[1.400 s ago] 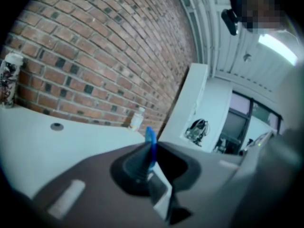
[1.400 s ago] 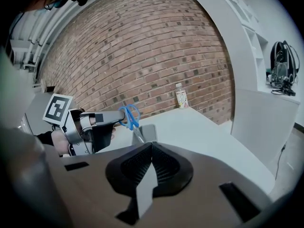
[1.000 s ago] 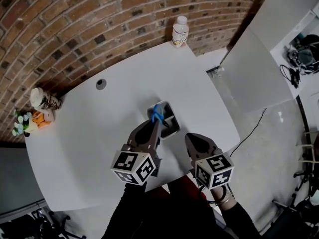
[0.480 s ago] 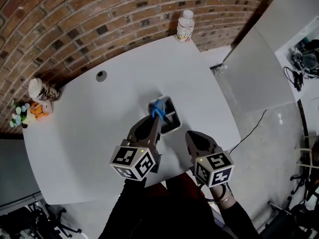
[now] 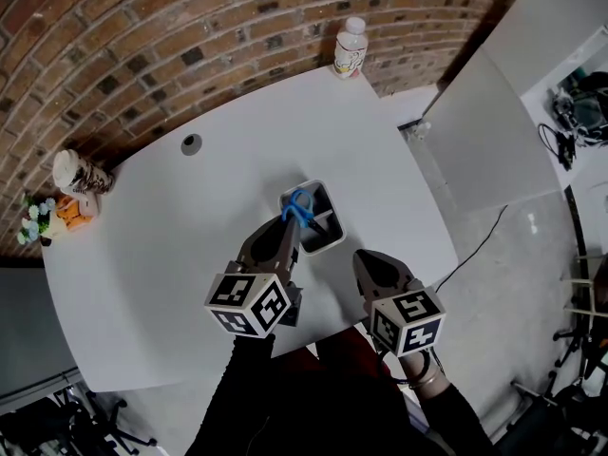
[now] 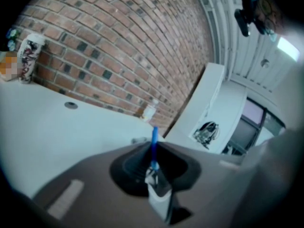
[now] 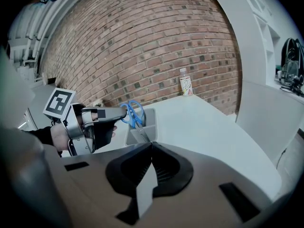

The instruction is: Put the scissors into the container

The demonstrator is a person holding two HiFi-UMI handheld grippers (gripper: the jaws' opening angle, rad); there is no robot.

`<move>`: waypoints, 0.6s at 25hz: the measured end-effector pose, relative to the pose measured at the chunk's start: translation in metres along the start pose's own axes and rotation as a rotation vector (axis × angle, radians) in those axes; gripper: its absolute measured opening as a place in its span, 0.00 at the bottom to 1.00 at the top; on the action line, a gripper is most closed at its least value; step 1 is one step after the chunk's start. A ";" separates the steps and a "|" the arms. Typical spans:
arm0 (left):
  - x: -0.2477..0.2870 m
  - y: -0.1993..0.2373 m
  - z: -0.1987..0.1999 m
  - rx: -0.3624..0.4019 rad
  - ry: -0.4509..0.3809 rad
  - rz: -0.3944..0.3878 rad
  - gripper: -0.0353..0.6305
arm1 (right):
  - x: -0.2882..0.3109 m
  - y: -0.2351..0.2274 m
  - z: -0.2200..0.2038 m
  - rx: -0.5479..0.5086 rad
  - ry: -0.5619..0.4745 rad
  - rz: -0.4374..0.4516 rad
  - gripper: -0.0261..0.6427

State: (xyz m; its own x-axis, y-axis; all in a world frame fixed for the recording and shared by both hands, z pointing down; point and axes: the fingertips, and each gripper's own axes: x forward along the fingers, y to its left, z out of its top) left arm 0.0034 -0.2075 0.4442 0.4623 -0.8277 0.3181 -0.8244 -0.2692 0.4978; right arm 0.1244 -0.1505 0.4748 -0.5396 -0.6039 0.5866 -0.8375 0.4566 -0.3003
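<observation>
The scissors have blue handles, and their blades point down into the grey divided container on the white table. My left gripper pinches the blue handle from the near side. Its jaws are opening slightly with the handle still between them. The left gripper view shows the handle standing up between those jaws. In the right gripper view the scissors hang over the container. My right gripper hovers to the right of the container, shut and holding nothing.
A plastic bottle stands at the table's far edge by the brick wall. A paper cup and a small flower ornament sit at the left corner. A cable hole lies in the tabletop. A white panel stands to the right.
Hardly anything differs. The left gripper stays at the container with the scissors, and the right gripper keeps its place beside it.
</observation>
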 end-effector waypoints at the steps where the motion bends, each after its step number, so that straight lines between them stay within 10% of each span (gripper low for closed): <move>1: 0.000 0.001 0.000 0.001 0.001 0.003 0.11 | 0.000 0.000 -0.001 0.000 0.000 -0.001 0.05; 15: -0.002 0.014 -0.009 0.039 0.040 0.030 0.11 | -0.001 0.004 -0.007 0.003 0.010 -0.019 0.05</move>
State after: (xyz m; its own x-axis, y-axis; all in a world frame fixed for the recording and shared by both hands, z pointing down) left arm -0.0060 -0.2054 0.4579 0.4489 -0.8155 0.3653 -0.8502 -0.2640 0.4554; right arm 0.1224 -0.1437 0.4780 -0.5228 -0.6058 0.5997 -0.8478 0.4430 -0.2916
